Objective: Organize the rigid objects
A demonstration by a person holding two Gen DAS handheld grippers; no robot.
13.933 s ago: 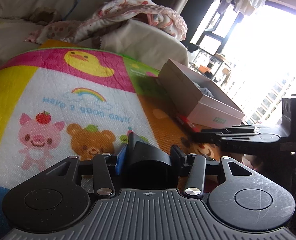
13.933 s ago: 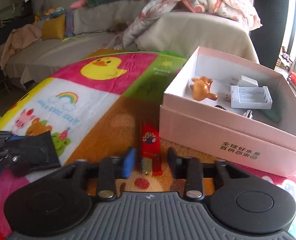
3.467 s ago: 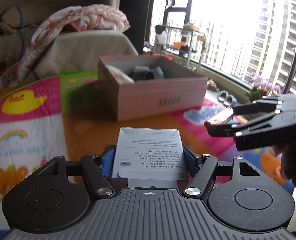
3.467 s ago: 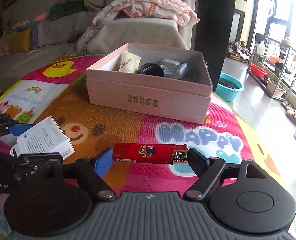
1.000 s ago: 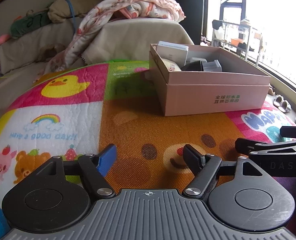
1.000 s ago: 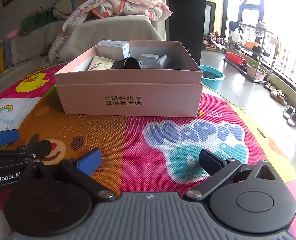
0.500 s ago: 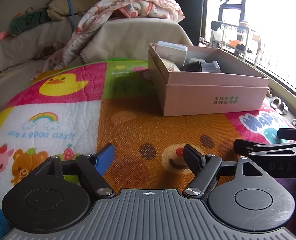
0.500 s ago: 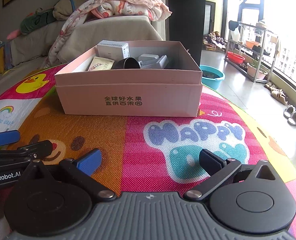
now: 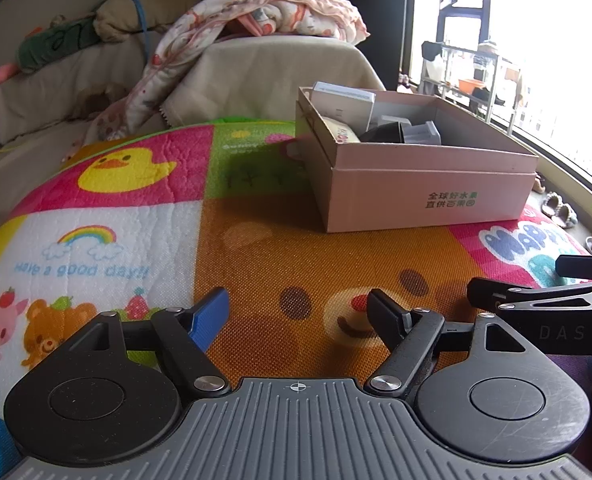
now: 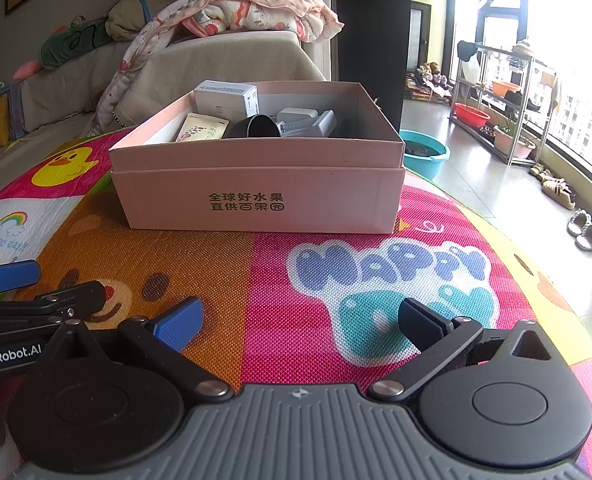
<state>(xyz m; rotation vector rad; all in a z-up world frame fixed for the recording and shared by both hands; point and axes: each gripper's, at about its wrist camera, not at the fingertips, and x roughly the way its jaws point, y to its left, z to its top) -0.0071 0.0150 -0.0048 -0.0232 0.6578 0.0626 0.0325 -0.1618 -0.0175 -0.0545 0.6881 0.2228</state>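
Both loads have gone into the pink box on the mat — left gripper and right gripper hang spread, empty. Its cardboard looks light, stiff; grip a side wall.

We see bare play mat between us and the pink box, which stands toward the mat's far edge; only its walls block passage, its top lying open.
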